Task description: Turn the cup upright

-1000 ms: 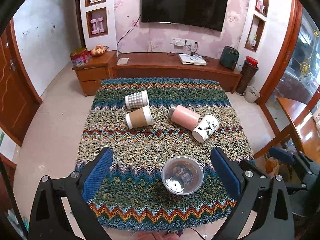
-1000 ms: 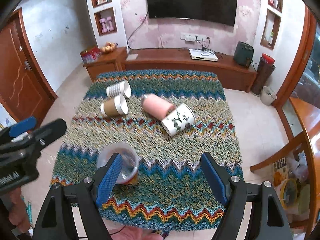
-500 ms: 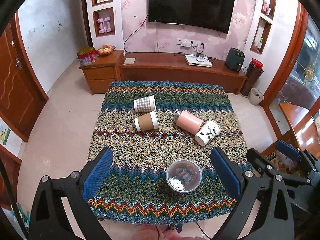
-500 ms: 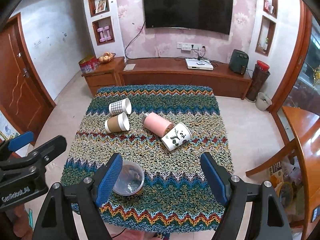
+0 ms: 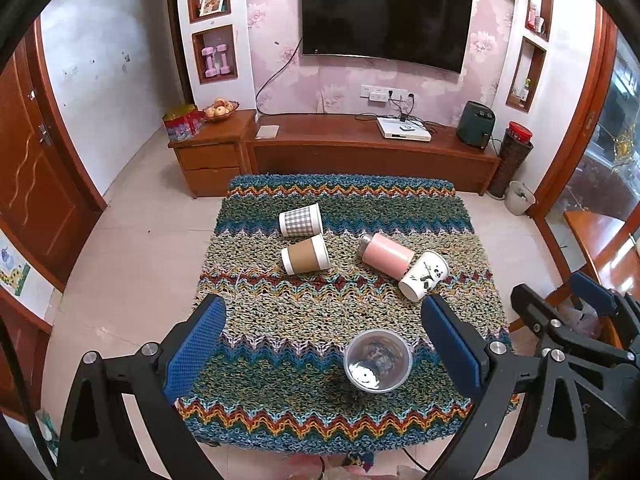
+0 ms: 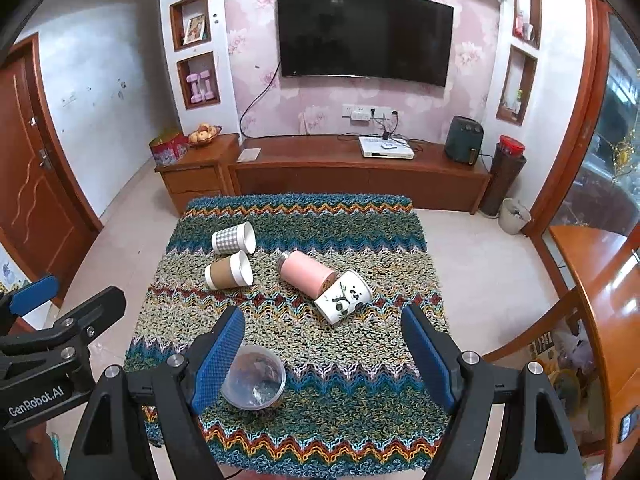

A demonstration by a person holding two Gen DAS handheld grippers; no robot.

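A clear plastic cup (image 5: 378, 360) stands upright near the front of the knitted zigzag cloth (image 5: 320, 320); it also shows in the right wrist view (image 6: 256, 376). Several cups lie on their sides farther back: a checked cup (image 5: 301, 220), a brown-sleeved cup (image 5: 306, 255), a pink cup (image 5: 386, 255) and a panda cup (image 5: 424, 276). My left gripper (image 5: 322, 344) is open and empty above the cloth's front. My right gripper (image 6: 322, 352) is open and empty, its left finger (image 6: 218, 356) in front of the clear cup.
The cloth covers a small square table with tiled floor around it. A wooden TV cabinet (image 5: 360, 152) stands behind, a door (image 5: 36, 184) at left, a wooden table and chair (image 6: 592, 280) at right. The other gripper shows at each view's edge.
Both grippers have pulled back and up from the table, so the cups look smaller and farther away. The clear cup stands where it was. Both grippers stay open.
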